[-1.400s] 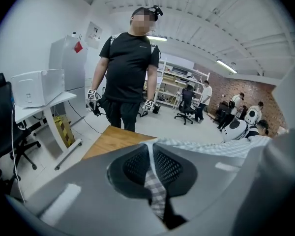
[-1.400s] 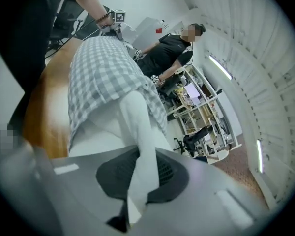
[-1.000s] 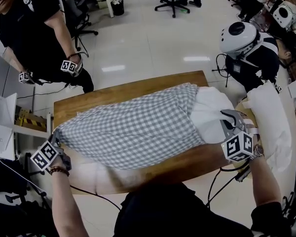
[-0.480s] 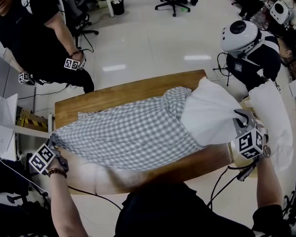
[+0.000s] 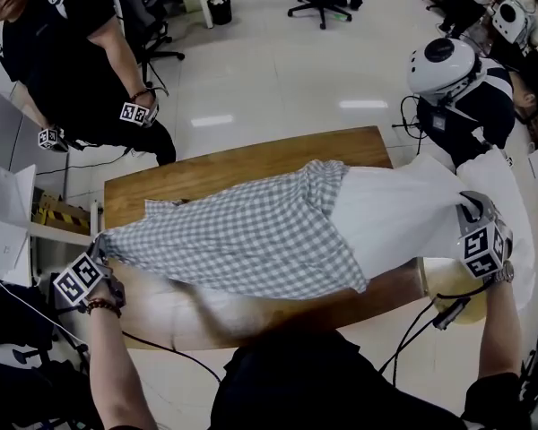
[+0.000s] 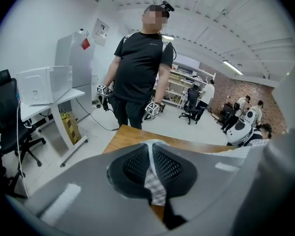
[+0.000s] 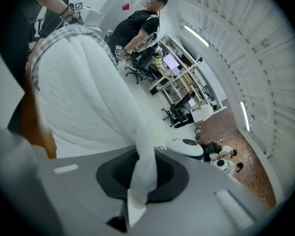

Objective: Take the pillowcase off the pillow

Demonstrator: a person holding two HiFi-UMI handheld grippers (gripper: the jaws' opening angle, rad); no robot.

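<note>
Your room is bright, lit evenly from overhead. In the head view, ceiling lights glare off the floor [image 5: 363, 104] toward 1 o'clock. The table [image 5: 197, 307] carries a smeared sheen at 7 o'clock, and the white pillow [image 5: 403, 213] looks nearly washed out at 3 o'clock. Shadows are faint. Both gripper views bend hard and go black at the corners. Strip lights [image 7: 196, 35] flare at 1 o'clock in the right one, and the foreground at 6 o'clock is soft.
</note>
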